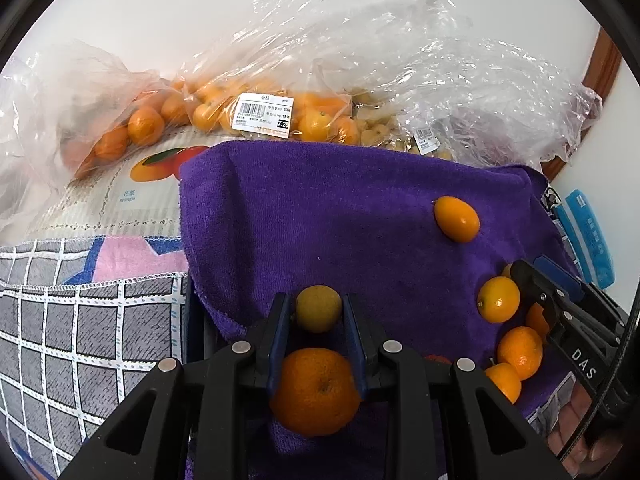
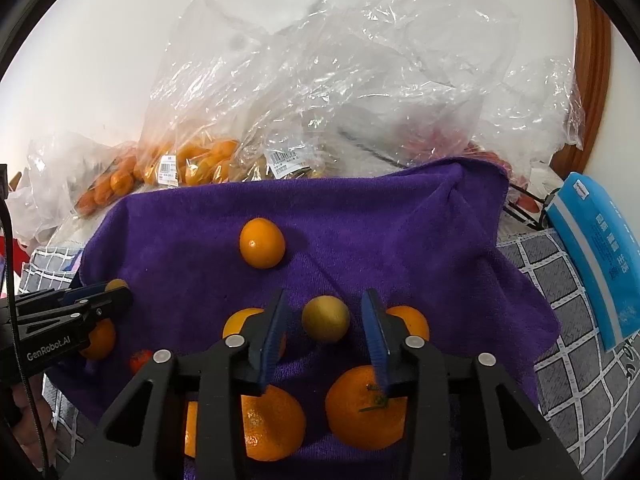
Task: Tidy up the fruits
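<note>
Mandarins (image 2: pixel 366 406) lie closest to the right wrist camera, on a purple towel (image 2: pixel 400 232). Just beyond them, the right gripper (image 2: pixel 325 322) stands released around a yellowish kumquat (image 2: pixel 325 319), with gaps on both sides. Only the left wrist view shows the left gripper (image 1: pixel 318 312) clenched on a second yellowish kumquat (image 1: pixel 318 308), above one large mandarin (image 1: pixel 316 392). Farther out on the towel sits a lone orange kumquat (image 2: pixel 262 249), well apart from the cluster near the grippers. A checked grey cloth (image 1: pixel 80 320) flanks the towel, and the left view alone shows a mango-printed mat (image 1: pixel 120 196) behind it. Crumpled clear plastic bags (image 2: pixel 320 92), some holding bagged oranges (image 1: pixel 146 124), block the back. A blue packet (image 2: pixel 596 256) lies to the right. A white wall (image 2: pixel 100 40) closes the room.
</note>
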The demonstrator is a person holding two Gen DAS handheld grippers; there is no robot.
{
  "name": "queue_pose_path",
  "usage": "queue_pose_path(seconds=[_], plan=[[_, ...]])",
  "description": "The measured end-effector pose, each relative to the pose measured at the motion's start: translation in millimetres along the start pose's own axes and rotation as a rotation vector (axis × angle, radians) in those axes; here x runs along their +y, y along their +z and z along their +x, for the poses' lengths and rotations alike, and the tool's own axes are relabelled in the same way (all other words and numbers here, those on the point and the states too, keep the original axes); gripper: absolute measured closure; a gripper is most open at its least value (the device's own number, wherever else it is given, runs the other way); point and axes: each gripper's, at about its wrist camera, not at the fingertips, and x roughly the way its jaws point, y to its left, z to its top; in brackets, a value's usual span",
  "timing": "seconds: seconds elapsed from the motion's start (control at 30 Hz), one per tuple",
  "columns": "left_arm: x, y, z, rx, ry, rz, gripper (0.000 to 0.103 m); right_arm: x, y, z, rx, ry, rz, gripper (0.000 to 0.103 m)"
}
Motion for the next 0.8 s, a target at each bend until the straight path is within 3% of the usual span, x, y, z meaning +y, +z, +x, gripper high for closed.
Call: queue_pose_path(seconds=[0.17,0.23,0.53,0.63,0.8], plan=[[-2,-2,-18,-0.025,0.003,0.007,0.066,1,6,-18,-0.024,-0.015,0.012,0.055],[-3,-5,-31,-0.054,0.006,0.015,0.052,0,8,-29,-0.039,-0.024,0.026,0.051],[-7,-35,-112,-0.162,0.022,0.017,0.026,5,5,-110,-0.064,-0.053,0.054,0.044],[-7,-50,-141,-0.202,0.029,0.004,0.019,11,-3,-144,-0.076,-0.067,0.045,0.044],[-16,-78,-182,-0.228,0.038,0.027,0.017,18,-26,-194,-0.088,-0.094,0.038,0.043]])
